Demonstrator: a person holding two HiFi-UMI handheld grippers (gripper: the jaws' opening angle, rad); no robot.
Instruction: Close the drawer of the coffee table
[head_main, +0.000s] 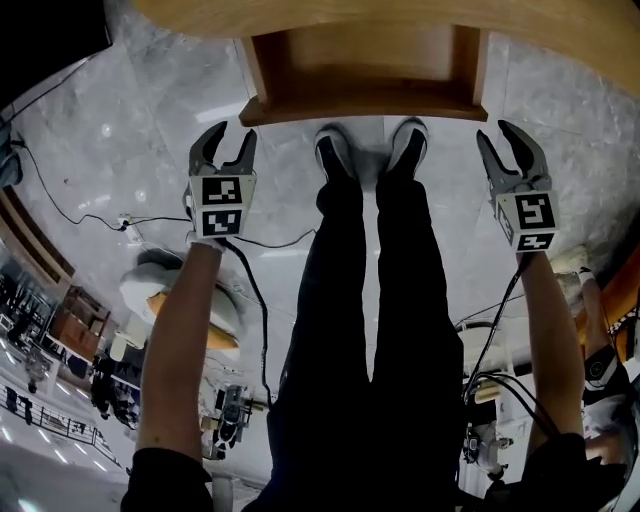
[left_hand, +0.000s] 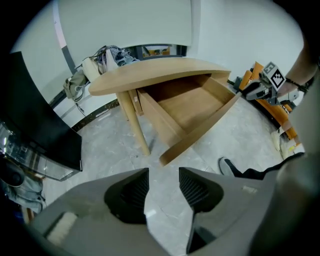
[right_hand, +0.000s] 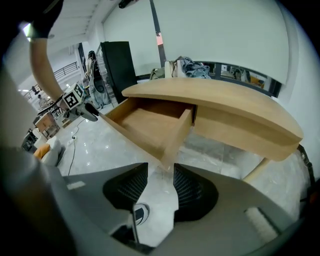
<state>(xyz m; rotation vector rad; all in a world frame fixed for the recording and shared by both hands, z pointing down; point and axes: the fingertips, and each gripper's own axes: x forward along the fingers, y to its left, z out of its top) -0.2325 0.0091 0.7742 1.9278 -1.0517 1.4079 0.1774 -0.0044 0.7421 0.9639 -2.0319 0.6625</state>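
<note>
Under curved light-wood coffee table, shallow wooden drawer is standing pulled out toward person's shoes. Left gripper and right gripper are hovering off its front corners, jaws apart, nothing between. Advising: both meeting front panel, pushing evenly, straight in, avoiding skew.

The drawer is pale tan wood, the floor veined grey-white, the trousers black
</note>
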